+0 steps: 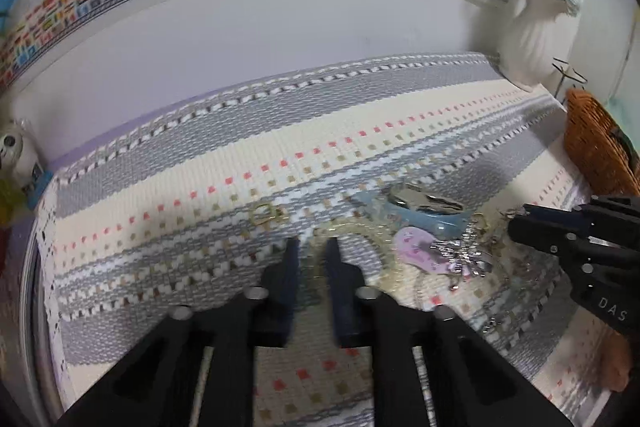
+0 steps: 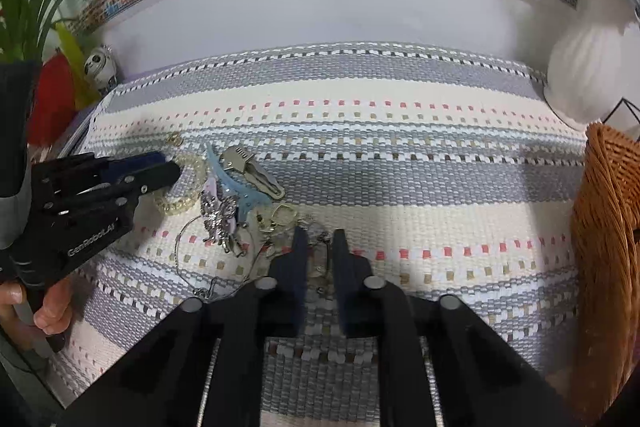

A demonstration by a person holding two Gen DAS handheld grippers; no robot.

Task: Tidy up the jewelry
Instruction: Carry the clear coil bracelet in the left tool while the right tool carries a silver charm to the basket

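Your left gripper (image 1: 312, 247) points down at the striped woven mat (image 2: 400, 187) on the worktop, and its jaws sit close together on the edge of a clear beaded bracelet (image 2: 188, 183). Your right gripper (image 2: 318, 243) has its jaws squeezed nearly together on a small shiny piece of jewelry, too blurry to name. The jewelry pile (image 2: 236, 211) lies on the mat between your two grippers: a blue hair claw (image 2: 232, 183), a silver hair clip (image 2: 252, 171), a sparkly brooch (image 2: 218, 215) and a thin chain (image 2: 180, 251). A brown wicker basket (image 2: 608, 227) stands at the right edge of the mat, well apart from the pile.
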